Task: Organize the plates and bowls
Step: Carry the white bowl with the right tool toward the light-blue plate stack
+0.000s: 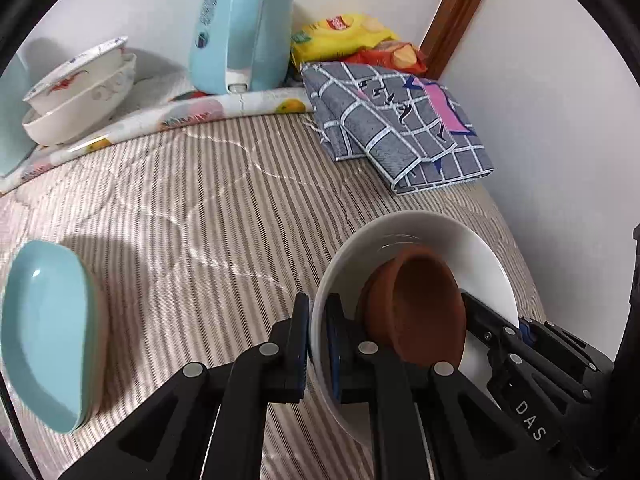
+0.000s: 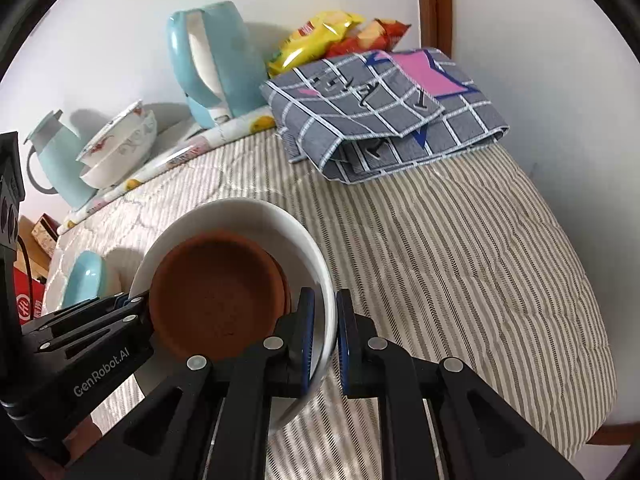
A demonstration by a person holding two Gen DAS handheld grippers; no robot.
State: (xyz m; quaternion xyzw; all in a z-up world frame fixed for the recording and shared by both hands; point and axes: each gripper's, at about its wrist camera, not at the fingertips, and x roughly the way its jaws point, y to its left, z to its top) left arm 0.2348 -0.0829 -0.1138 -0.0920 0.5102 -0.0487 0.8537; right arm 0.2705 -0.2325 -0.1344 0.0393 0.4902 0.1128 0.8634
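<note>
On your far left lies the blue plate (image 1: 48, 332) on the striped bed (image 1: 224, 208). It sits by itself, well apart from the other dishes, so it still needs a home.

Up at the back left, two flowered bowls (image 1: 80, 92) sit one inside the other. That little stack looks done. A blue kettle (image 1: 240, 28) stands just beside them.

Now look at your own hands. Your left hand-held gripper (image 1: 318, 340) is clenched on the near rim of the white bowl (image 1: 472, 248). One finger is outside the rim and one is inside. Your right hand-held gripper (image 2: 324, 332) is clenched on the other side of the same bowl the same way. So you are holding the white bowl with both hands at once.

The brown dish (image 1: 420, 304) sits inside the white bowl, leaning a bit to one side. Nesting those two looks done.

Whether the bowl is off the bed or still resting on it is hard to tell from here.

On your right, a folded checked cloth (image 1: 396, 128) lies by the wall, with snack bags (image 1: 352, 36) behind it.

What is left, I think: take the white bowl over to the other dishes, then fetch the blue plate. You look about halfway. Keep the bowl level so the brown dish does not slide out.
</note>
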